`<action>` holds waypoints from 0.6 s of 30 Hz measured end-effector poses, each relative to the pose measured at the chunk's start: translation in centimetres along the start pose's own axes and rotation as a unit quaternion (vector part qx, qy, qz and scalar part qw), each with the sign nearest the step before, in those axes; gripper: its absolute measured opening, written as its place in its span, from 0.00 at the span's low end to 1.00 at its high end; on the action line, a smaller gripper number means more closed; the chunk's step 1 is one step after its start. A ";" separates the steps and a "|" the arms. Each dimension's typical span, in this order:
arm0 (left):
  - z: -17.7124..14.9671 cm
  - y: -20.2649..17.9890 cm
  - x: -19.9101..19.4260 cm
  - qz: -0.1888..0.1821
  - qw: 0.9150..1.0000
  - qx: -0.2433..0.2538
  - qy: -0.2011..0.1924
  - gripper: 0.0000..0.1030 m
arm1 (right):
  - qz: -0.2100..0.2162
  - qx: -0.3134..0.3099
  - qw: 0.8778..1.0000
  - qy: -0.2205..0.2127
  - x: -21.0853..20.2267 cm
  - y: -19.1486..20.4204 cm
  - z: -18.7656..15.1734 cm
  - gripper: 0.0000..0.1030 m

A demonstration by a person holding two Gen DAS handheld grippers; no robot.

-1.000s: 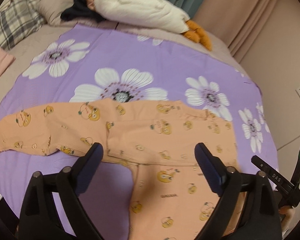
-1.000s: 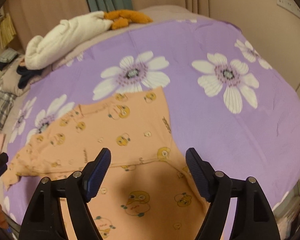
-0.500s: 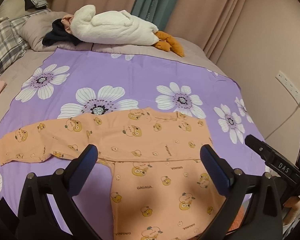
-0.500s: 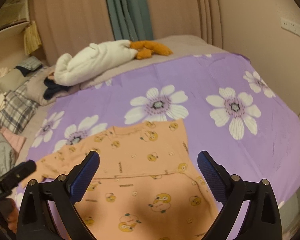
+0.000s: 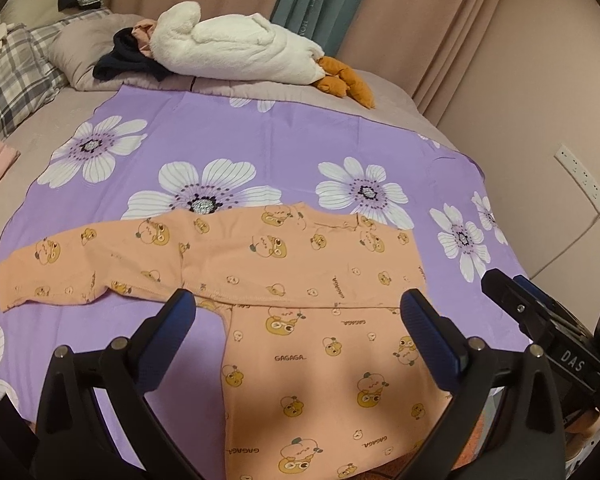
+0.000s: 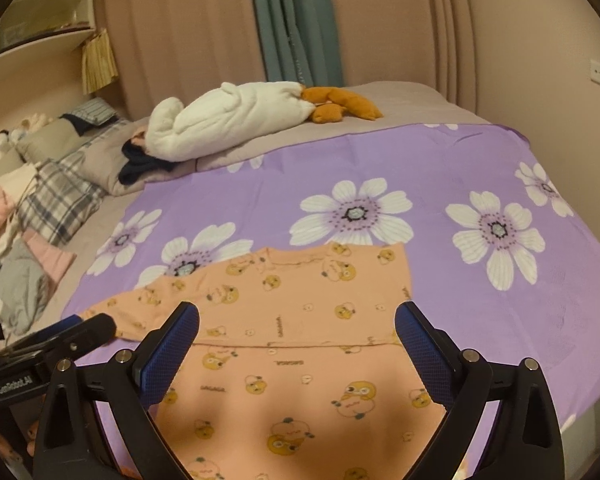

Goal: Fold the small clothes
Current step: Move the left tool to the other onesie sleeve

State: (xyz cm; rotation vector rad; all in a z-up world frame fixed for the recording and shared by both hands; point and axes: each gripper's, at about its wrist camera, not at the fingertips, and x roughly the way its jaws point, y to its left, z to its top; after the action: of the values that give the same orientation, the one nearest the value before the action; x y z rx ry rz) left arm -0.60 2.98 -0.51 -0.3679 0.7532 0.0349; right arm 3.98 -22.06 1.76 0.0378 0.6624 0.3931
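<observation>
A small orange garment with yellow cartoon prints (image 5: 300, 280) lies flat on a purple floral sheet (image 5: 260, 144). One long sleeve (image 5: 80, 264) stretches out to the left; the right side is folded in over the body. It also shows in the right wrist view (image 6: 308, 320). My left gripper (image 5: 296, 316) is open and empty, held above the garment's middle. My right gripper (image 6: 296, 332) is open and empty, above the same garment. Each gripper's body shows at the edge of the other's view.
A white plush goose (image 5: 236, 52) with orange feet lies at the far end of the bed. Pillows and a plaid cloth (image 5: 12, 80) and a clothes pile (image 6: 16, 240) sit at the left. A wall with a socket (image 5: 580, 176) is at the right.
Both grippers have pulled back and risen from close over the garment. The view now takes in more of the bed. The garment has not moved.
</observation>
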 end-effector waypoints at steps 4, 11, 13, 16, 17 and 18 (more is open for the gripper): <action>-0.1 0.7 0.1 0.012 1.000 -0.011 0.002 1.00 | 0.012 -0.004 1.000 0.004 0.3 0.6 -0.1 0.95; -0.1 2.7 0.2 0.036 0.998 -0.042 0.000 1.00 | 0.020 -0.002 1.000 0.017 1.1 1.0 -0.4 0.95; -0.1 3.7 0.4 0.047 0.997 -0.058 0.003 0.99 | 0.020 0.000 1.000 0.020 1.3 1.0 -0.5 0.95; 0.0 5.1 0.6 0.063 0.995 -0.080 0.005 0.99 | 0.021 0.003 0.999 0.024 1.5 1.0 -0.6 0.95; 0.0 5.6 0.6 0.067 0.994 -0.089 0.004 0.99 | 0.020 0.004 0.999 0.025 1.5 1.0 -0.6 0.95; 0.1 6.2 0.5 0.069 0.993 -0.096 0.004 0.99 | 0.020 0.005 0.999 0.027 1.6 1.0 -0.6 0.95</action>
State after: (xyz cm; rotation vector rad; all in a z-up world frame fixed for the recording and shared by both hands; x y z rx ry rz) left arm -1.17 8.70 -2.77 -0.4995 0.7844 0.2378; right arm 4.46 -20.60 0.48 0.0496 0.7178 0.4298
